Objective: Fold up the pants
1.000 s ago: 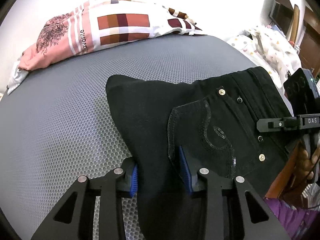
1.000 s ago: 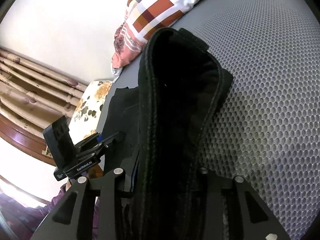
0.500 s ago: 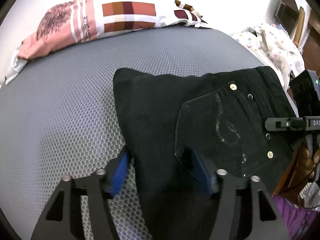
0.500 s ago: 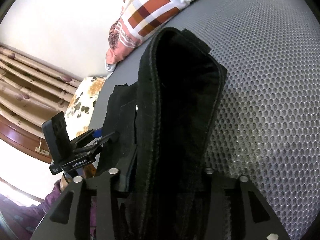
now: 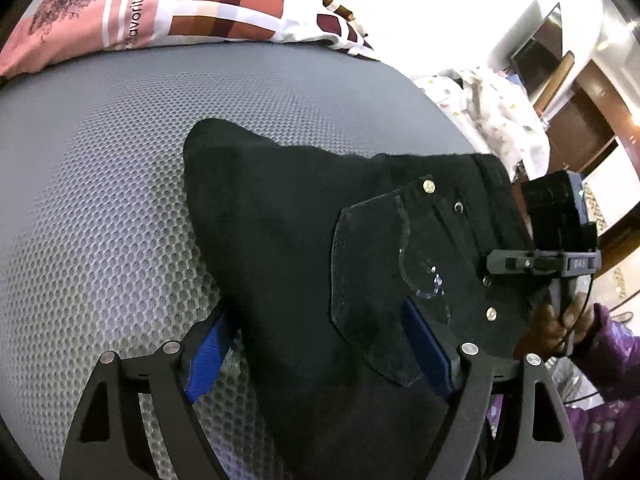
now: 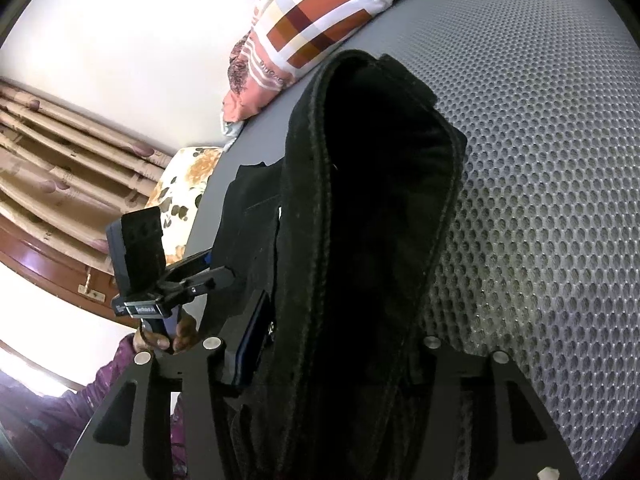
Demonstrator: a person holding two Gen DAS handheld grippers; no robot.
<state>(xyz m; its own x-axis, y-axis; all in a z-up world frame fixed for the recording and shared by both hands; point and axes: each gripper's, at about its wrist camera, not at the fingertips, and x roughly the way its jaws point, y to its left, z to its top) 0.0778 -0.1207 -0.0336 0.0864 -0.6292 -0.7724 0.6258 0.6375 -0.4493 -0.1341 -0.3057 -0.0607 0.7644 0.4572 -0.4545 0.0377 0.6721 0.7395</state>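
Black pants (image 5: 304,240) lie folded on the grey mesh bed, back pocket and rivets facing up. My left gripper (image 5: 316,340) is open, its blue pads (image 5: 204,356) wide on either side of the pants' near edge. The right gripper shows in this view (image 5: 520,262) at the waistband on the right. In the right wrist view the waistband end of the pants (image 6: 368,200) rises between the fingers of my right gripper (image 6: 332,344); the jaws stand open around the cloth. The left gripper shows there too (image 6: 192,276).
A pink and brown checked pillow (image 5: 180,12) lies at the far side of the grey mesh mattress (image 5: 100,200). A white dotted cloth (image 5: 500,120) lies at the right edge. Curtains and a wooden frame (image 6: 60,160) stand beyond the bed.
Both grippers have opened: the left pads spread away from the pants' edge, and the right jaws widened around the waistband. The pants settled flatter on the bed.
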